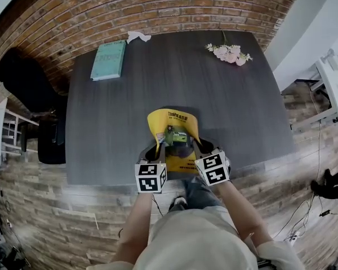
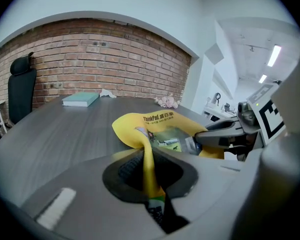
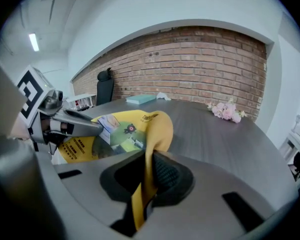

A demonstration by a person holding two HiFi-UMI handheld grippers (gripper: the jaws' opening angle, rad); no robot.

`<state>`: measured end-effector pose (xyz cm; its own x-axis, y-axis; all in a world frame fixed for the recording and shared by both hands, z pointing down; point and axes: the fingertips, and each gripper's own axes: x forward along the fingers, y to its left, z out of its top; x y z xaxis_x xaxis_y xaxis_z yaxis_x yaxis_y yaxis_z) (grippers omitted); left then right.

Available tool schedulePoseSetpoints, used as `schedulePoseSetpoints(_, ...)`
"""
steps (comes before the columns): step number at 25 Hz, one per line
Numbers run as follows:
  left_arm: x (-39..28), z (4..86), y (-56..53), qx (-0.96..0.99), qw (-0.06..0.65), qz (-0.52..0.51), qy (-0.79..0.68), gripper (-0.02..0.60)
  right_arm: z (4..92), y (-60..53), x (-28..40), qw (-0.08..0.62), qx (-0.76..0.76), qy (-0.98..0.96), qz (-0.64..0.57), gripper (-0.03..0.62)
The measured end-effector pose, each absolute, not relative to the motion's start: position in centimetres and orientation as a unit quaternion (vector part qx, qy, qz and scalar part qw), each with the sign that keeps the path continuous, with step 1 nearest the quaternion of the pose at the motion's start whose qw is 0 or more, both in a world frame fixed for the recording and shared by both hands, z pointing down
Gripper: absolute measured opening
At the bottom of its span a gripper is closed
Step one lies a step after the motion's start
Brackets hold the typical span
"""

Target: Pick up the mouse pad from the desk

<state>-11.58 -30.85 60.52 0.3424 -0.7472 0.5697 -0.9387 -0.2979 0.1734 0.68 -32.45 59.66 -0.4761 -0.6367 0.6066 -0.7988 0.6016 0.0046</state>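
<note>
The yellow mouse pad [image 1: 172,129] is at the near edge of the desk [image 1: 112,122], right in front of us. It's bowed into a trough, with both long sides pulled upward. Its far lip casts a shadow on the dark wood, but we can't tell whether that lip is touching the desk or is just clear of it.

The left gripper [image 1: 158,149] has its jaws clamped on the pad's left side, and in the left gripper view the yellow sheet runs straight down between the ribbed pads [image 2: 135,166]. The right gripper [image 1: 196,146] is pinched shut on the opposite side in the same way, with the edge folded upright in its grip [image 3: 145,184].

We judge this to be the lift itself. To do it well, we want both hands rising together at the same height and keeping their spacing. If they spread apart, the soft sheet could slip out of a pinch, and if they crowd together it folds harder.

The pad's long axis seems to run away from us, from the desk edge toward the brick wall. The end printed with lettering is farthest from us, and the picture side faces up inside the curl.

Well apart from all this, a teal book [image 1: 108,59] and pink flowers [image 1: 230,53] sit at the far side of the desk.
</note>
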Motion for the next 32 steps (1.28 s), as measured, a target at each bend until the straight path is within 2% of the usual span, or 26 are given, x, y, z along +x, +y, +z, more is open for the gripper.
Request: schedulePoseSetpoints(32,-11.6,51.4,-10.9,0.808,0.178,0.125,-0.547,0.038,50.0,-11.6,1.5,0.202,0.447,-0.867,0.086,0.034)
